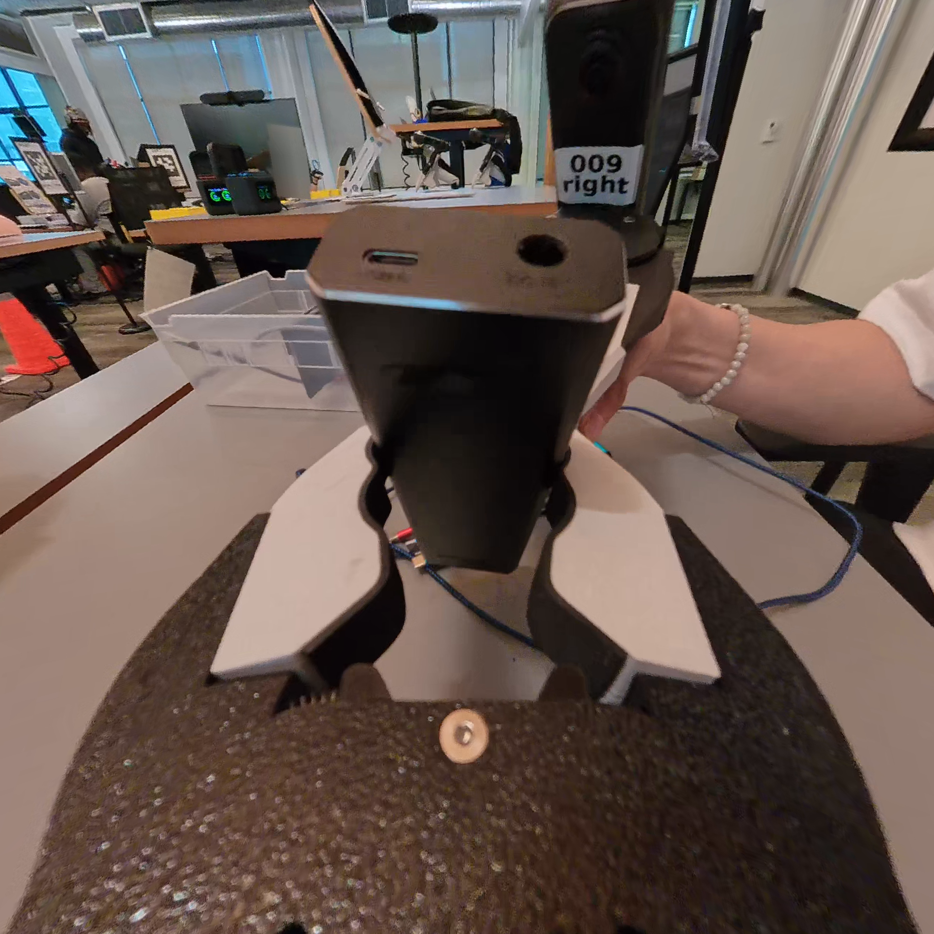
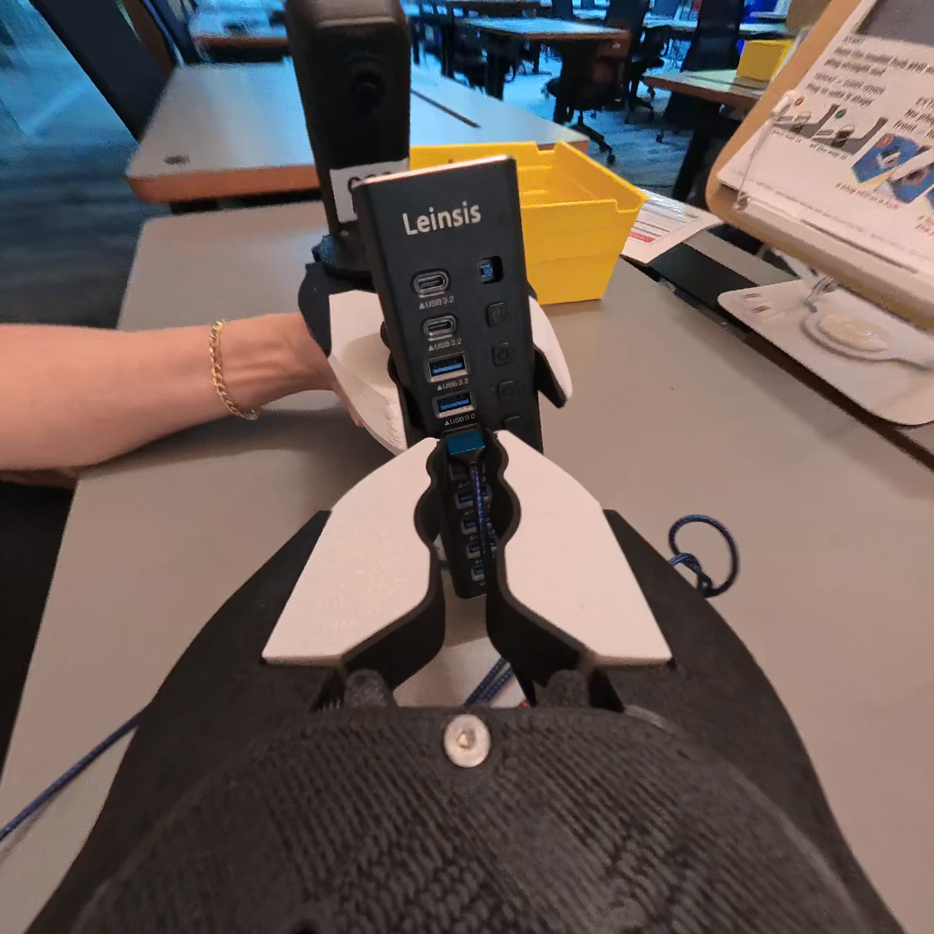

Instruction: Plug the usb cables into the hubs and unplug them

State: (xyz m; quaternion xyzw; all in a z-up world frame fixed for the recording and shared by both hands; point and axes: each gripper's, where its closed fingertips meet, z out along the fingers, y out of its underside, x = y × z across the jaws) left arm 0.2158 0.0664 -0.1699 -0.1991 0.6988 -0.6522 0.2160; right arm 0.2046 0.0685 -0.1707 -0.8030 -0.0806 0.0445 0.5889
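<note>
A black USB hub (image 2: pixel 455 313) stands upright off the grey table, clamped at its sides by my left gripper (image 1: pixel 467 485), which is shut on it. The left wrist view shows the hub's plain back (image 1: pixel 465 404) and top end. My right gripper (image 2: pixel 466 455) is shut on a blue USB plug (image 2: pixel 465 445) that meets the hub's port face just below two empty blue ports. How deep the plug sits is hidden. Its braided blue cable (image 2: pixel 477 525) runs back between my fingers. The left gripper's white fingers (image 2: pixel 364 384) show behind the hub.
A yellow bin (image 2: pixel 571 217) stands behind the hub and an instruction sheet on a stand (image 2: pixel 834 151) at the right. A clear bin (image 1: pixel 252 348) sits at the table's far side. Blue cable (image 1: pixel 808 500) loops over the table, with a loose connector (image 1: pixel 412 551) under the hub. Left and right tips are no more than a few centimetres apart.
</note>
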